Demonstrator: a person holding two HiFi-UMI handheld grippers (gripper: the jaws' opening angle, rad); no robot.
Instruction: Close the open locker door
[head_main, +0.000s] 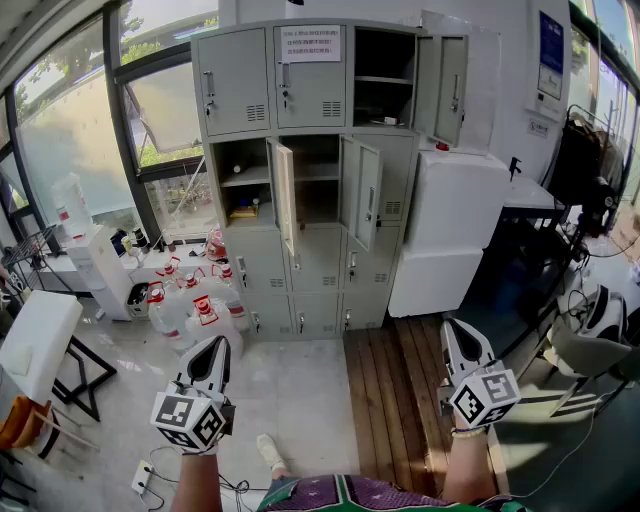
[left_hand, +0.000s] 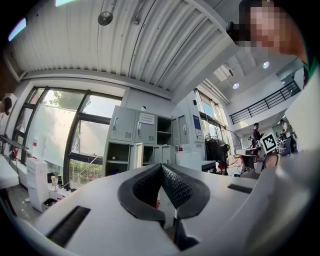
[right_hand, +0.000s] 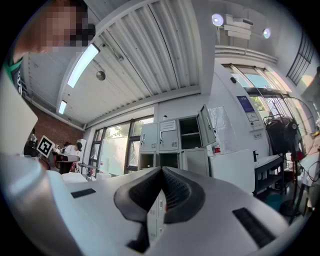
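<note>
Lockers (head_main: 240, 95) ahead, 3 upright doors (head_main: 366, 192) jutting outward; left gripper (head_main: 212, 347), right gripper (head_main: 458, 330) pressed together.

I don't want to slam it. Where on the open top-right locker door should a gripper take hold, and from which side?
Take the top-right door by its free vertical edge, at mid-height. It hangs swung out right of its compartment, hinged there, so that thin edge likely gives most leverage. Come from the right, probably with the right gripper, now shut.
</note>
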